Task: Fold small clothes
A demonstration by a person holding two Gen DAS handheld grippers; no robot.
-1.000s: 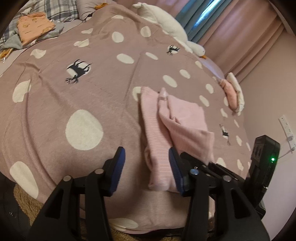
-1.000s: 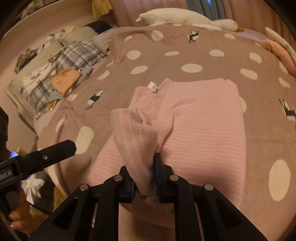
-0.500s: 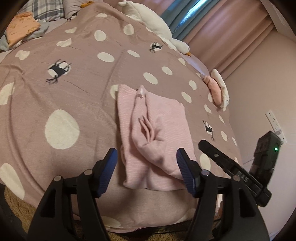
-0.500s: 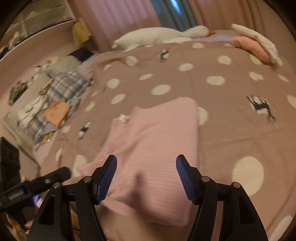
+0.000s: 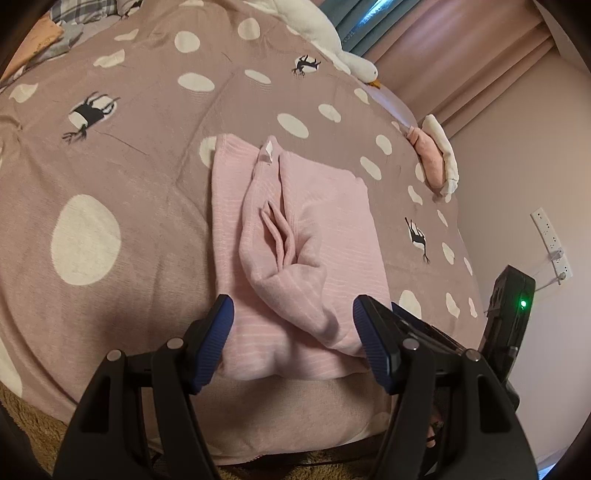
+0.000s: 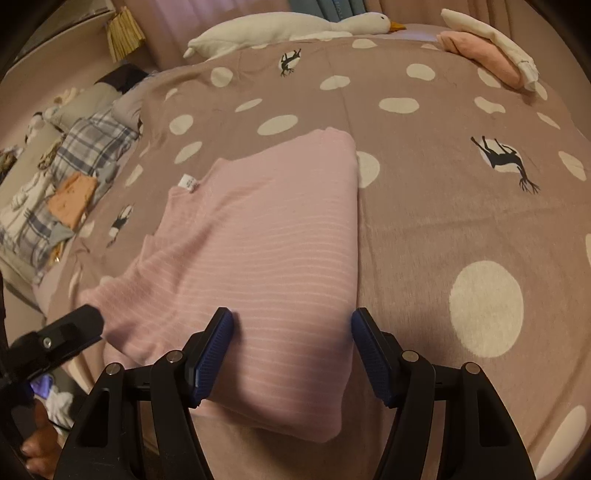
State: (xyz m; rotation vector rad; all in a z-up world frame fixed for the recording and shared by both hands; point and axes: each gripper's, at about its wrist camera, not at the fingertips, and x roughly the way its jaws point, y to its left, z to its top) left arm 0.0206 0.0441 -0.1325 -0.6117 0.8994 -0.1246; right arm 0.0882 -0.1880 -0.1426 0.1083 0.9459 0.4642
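A pink striped garment [image 5: 295,236] lies folded on the spotted mauve bedspread [image 5: 110,155], with a sleeve bunched along its middle and a white label at its far end. It also shows in the right wrist view [image 6: 266,243] as a smooth folded block. My left gripper [image 5: 293,332] is open and empty, just above the garment's near edge. My right gripper [image 6: 291,347] is open and empty, over the garment's near right corner. The right gripper's body [image 5: 509,306] shows at the right of the left wrist view.
A white goose plush [image 6: 288,29] lies along the far edge of the bed. Folded pink and cream clothes [image 6: 487,55] sit at the far right. A plaid heap with an orange garment [image 6: 74,199] lies at the left. The bed's near edge is just below the grippers.
My right gripper has let go of the pink sleeve and opened; the sleeve now lies on the garment. Both grippers have drawn close over its near edge.
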